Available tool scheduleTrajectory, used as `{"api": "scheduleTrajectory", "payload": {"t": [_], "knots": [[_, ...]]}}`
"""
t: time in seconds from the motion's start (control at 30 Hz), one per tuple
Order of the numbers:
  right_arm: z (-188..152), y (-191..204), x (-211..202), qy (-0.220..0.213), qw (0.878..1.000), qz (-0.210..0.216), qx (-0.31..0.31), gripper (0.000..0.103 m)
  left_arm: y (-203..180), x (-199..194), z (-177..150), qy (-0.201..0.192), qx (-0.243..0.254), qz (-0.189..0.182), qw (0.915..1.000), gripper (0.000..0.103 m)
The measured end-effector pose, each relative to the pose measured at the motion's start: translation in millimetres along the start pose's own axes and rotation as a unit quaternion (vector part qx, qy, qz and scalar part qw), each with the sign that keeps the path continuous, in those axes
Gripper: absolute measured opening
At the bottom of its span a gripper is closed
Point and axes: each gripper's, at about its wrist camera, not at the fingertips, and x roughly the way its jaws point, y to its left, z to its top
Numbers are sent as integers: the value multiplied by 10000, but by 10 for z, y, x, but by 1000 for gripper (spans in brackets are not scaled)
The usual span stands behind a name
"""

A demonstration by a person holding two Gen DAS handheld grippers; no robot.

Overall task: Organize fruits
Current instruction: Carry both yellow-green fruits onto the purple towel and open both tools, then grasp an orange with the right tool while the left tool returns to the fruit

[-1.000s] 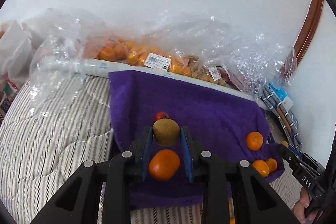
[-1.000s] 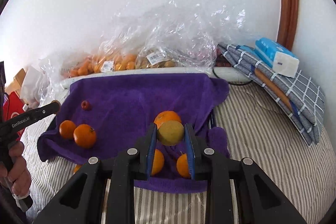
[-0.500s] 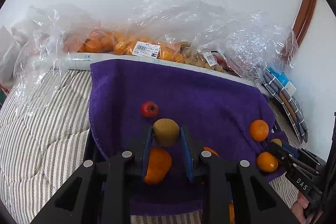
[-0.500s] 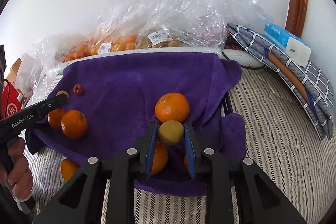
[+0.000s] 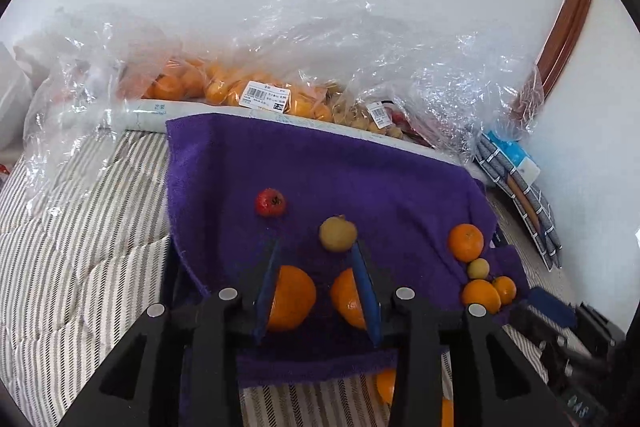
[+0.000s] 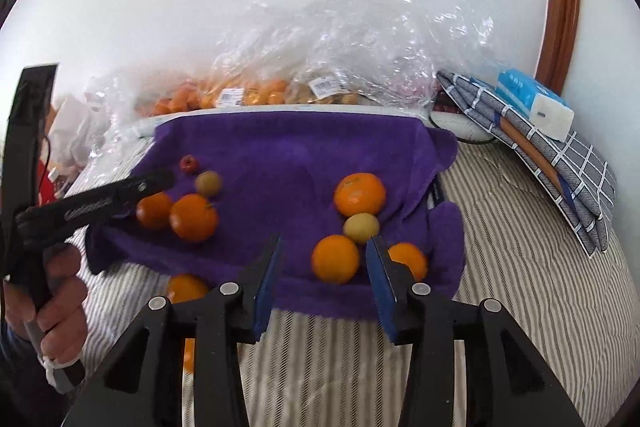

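A purple towel (image 5: 360, 179) lies on the striped bed, also in the right wrist view (image 6: 288, 147). My left gripper (image 5: 316, 247) is open; a yellow-brown fruit (image 5: 338, 234) lies on the towel just beyond its right fingertip, with two oranges (image 5: 292, 297) between the fingers and a small red fruit (image 5: 270, 202) further back. My right gripper (image 6: 323, 245) is open; a yellow fruit (image 6: 361, 227) lies by its right fingertip next to a big orange (image 6: 359, 194), with another orange (image 6: 335, 259) between the fingers. The left gripper shows in the right wrist view (image 6: 160, 179).
Clear plastic bags of oranges (image 5: 224, 91) and small fruits lie along the wall behind the towel. A folded checked cloth (image 6: 560, 155) with a tissue pack (image 6: 532, 103) sits at the right. Two oranges (image 6: 186, 289) lie on the bed off the towel's front edge.
Both grippers opened and released their yellow fruits onto the towel. Each fruit now rests just past the fingertips. Both grippers drew back slightly.
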Motion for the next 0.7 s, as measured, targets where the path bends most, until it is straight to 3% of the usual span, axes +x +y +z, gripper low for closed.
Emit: {"api": "scheduleTrajectory", "payload": {"t": [0.37, 0.7], "knots": [[-471, 473, -37, 516, 9958, 760, -29, 43, 356, -567, -420, -270, -63, 346, 9990, 41], [-657, 690, 113, 555, 9974, 443, -150, 35, 550, -644, -761, -129, -57, 464, 9988, 41]]}}
